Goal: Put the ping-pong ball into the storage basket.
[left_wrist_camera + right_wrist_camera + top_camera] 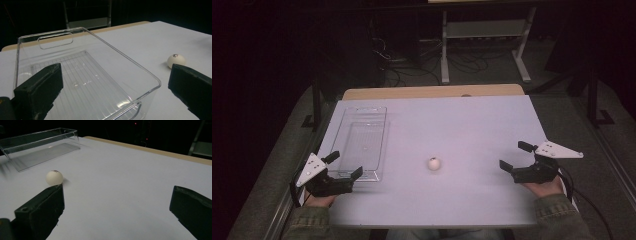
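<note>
A small white ball (pixel 434 163) with a dark mark lies on the white table (pixel 452 120), in the middle near the front. A clear plastic tray (pixel 360 141) stands empty at the left. My left gripper (pixel 344 165) rests at the tray's near end, open, with nothing between its jaws. In the left gripper view the tray (pixel 82 75) lies straight ahead and the ball (pixel 176 60) sits to the right. My right gripper (pixel 516 155) is at the right front, open and empty. Its view has the ball (pixel 54 177) ahead on the left and the tray (pixel 37 147) beyond.
Beyond the white sheet runs a strip of the wooden tabletop (pixel 432 91). A metal stand (pixel 484 45) and cables (pixel 412 70) are on the dark floor behind the table. A person's sleeves (pixel 557 215) come in at the bottom.
</note>
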`<action>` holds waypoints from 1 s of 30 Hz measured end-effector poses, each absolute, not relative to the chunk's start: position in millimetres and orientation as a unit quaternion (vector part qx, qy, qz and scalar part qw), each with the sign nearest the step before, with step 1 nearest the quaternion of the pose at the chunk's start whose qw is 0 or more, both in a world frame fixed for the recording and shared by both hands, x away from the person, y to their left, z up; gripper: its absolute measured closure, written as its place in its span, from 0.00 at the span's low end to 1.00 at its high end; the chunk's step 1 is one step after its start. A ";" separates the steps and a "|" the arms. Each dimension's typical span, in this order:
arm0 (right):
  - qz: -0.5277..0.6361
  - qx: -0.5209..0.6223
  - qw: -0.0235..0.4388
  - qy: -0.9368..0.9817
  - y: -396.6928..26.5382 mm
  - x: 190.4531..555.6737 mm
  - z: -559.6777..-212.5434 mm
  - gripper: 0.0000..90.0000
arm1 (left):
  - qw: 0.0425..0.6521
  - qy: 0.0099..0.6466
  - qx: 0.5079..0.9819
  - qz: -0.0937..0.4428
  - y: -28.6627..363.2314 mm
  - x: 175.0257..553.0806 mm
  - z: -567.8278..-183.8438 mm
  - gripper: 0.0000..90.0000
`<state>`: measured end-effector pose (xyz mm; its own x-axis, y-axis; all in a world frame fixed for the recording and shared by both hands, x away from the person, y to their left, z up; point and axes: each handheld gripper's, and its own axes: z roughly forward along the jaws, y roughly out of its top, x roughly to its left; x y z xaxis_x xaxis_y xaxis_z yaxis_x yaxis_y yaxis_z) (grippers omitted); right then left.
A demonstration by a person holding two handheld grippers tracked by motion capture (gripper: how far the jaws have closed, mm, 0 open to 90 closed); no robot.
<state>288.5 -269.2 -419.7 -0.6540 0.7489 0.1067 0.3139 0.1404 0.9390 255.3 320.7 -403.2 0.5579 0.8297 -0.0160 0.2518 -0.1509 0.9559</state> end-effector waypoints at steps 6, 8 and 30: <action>0.544 0.367 0.200 0.728 -269.2 287.9 -419.8 0.00 | 0.525 0.383 0.709 0.274 319.2 254.9 -403.5 0.00; 0.542 0.367 0.203 0.728 -268.9 287.6 -419.7 0.00 | 0.522 0.387 0.708 0.276 319.3 254.9 -403.2 0.00; 0.542 0.364 0.208 0.728 -266.9 286.4 -418.6 0.00 | 0.493 0.394 0.727 0.270 307.4 260.6 -394.4 0.00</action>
